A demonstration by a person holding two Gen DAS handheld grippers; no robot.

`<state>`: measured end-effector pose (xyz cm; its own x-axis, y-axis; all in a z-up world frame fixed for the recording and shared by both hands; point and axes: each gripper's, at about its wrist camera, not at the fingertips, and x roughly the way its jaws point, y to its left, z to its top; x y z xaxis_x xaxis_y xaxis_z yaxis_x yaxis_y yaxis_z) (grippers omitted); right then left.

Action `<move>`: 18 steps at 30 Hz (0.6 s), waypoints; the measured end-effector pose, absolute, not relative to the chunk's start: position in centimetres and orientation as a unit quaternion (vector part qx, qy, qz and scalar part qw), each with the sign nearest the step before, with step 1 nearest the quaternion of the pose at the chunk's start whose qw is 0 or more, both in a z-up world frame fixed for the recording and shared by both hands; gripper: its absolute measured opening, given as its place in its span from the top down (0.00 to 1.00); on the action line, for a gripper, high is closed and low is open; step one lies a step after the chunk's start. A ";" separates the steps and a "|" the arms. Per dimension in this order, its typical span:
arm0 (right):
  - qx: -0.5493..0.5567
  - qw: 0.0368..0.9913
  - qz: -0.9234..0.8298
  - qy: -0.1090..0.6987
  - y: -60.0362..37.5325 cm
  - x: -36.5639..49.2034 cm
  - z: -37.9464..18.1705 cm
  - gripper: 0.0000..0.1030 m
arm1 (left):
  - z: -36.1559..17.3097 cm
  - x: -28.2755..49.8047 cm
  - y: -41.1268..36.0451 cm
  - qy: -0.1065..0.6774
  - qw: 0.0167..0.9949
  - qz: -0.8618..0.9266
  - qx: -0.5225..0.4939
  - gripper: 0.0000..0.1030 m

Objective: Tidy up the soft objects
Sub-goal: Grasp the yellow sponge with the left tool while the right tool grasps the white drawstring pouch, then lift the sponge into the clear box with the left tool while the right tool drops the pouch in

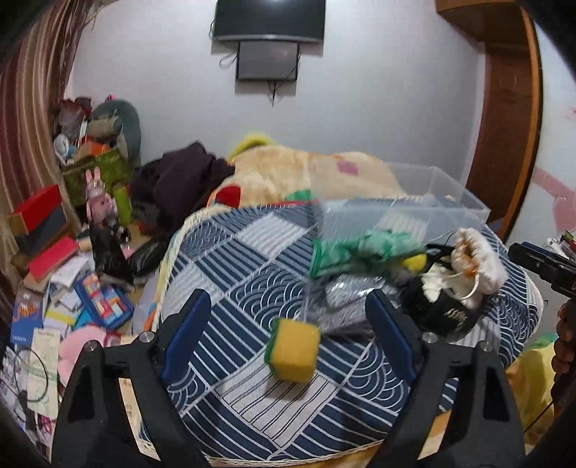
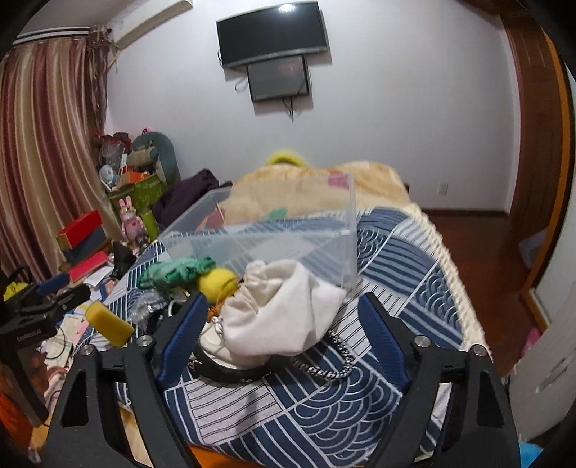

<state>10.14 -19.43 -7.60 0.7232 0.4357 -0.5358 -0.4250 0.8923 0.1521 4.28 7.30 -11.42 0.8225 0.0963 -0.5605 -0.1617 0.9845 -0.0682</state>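
Observation:
A yellow sponge with a green back [image 1: 293, 350] lies on the blue patterned bed cover [image 1: 230, 288], between the open fingers of my left gripper [image 1: 289, 306]. It also shows in the right wrist view [image 2: 109, 324]. Beyond it lie a green cloth [image 1: 360, 252], a yellow tennis ball [image 2: 219, 283], a grey item [image 1: 345, 306], a white drawstring pouch [image 2: 284, 306] and a black pouch [image 1: 442, 313]. A clear plastic box [image 2: 288, 230] stands behind them. My right gripper [image 2: 282, 306] is open around the white pouch, not closed on it.
A beige blanket [image 1: 306, 172] and dark clothes [image 1: 183, 180] lie at the bed's far end. The floor left of the bed is full of boxes, books and toys [image 1: 72, 280]. A TV [image 2: 271, 30] hangs on the wall. Wooden door frame at the right [image 2: 540, 144].

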 end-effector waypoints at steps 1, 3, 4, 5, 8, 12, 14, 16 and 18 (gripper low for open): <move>0.011 0.926 0.234 0.297 -19.3 10.4 -7.9 0.24 | -11.9 4.5 7.5 0.296 0.951 0.067 -0.062 0.16; 0.012 0.921 0.236 0.311 -18.9 11.0 -8.6 0.27 | -12.6 4.8 7.7 0.308 0.946 0.066 -0.070 0.18; 0.013 0.918 0.237 0.317 -18.7 11.3 -8.8 0.29 | -13.0 4.9 7.9 0.316 0.944 0.065 -0.074 0.22; 0.014 0.916 0.237 0.323 -18.6 11.6 -9.1 0.31 | -13.3 5.1 8.0 0.324 0.941 0.064 -0.077 0.26; 0.021 0.909 0.240 0.341 -18.4 12.3 -9.8 0.40 | -14.3 5.5 8.0 0.348 0.932 0.059 -0.087 0.35; 0.039 0.901 0.247 0.354 -18.6 12.6 -10.3 0.51 | -15.0 5.5 7.9 0.359 0.927 0.050 -0.099 0.51; 0.039 0.901 0.248 0.354 -18.8 12.4 -10.3 0.59 | -15.1 5.5 7.8 0.364 0.925 0.040 -0.107 0.66; 0.040 0.899 0.248 0.358 -18.8 12.6 -10.3 0.71 | -15.0 5.5 7.7 0.366 0.924 0.033 -0.108 0.70; 0.045 0.898 0.252 0.358 -19.0 12.7 -10.2 0.74 | -14.5 5.2 7.2 0.359 0.927 0.028 -0.100 0.71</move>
<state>12.70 -18.97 -10.20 0.6170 0.4855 -0.6194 -0.4209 0.8686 0.2616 5.21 7.22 -14.49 0.7401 -0.0198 -0.6722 -0.1245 0.9783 -0.1658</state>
